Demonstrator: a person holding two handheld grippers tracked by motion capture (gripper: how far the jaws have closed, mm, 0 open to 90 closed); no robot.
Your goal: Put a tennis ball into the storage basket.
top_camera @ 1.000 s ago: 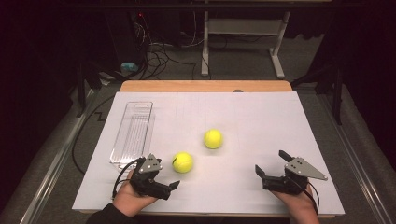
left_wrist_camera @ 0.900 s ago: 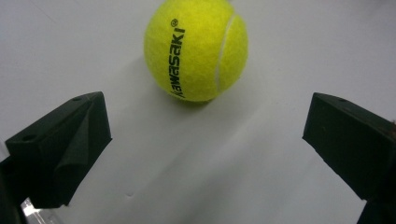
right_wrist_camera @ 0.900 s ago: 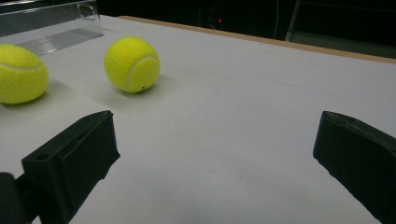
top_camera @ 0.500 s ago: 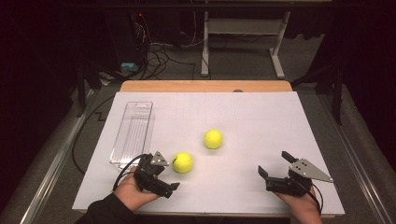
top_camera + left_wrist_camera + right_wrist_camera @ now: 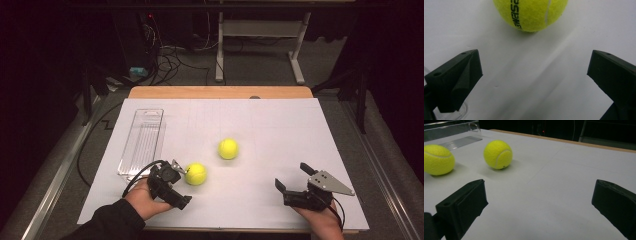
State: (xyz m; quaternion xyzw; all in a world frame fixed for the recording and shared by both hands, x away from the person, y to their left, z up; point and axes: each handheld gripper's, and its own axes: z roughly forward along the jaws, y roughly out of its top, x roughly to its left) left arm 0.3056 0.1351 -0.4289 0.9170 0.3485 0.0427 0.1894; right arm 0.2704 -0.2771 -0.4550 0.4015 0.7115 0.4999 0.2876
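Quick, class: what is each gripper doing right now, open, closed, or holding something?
Left gripper: open, holding nothing; the nearer tennis ball lies just ahead of its jaws.
Right gripper: open, holding nothing.

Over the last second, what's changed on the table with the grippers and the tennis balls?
The left gripper slid a little right, closing on the nearer tennis ball, jaws open, nothing grasped. The right gripper drifted slightly right and toward the person, also open. Both balls, including the farther tennis ball, and the clear plastic tray stayed put.
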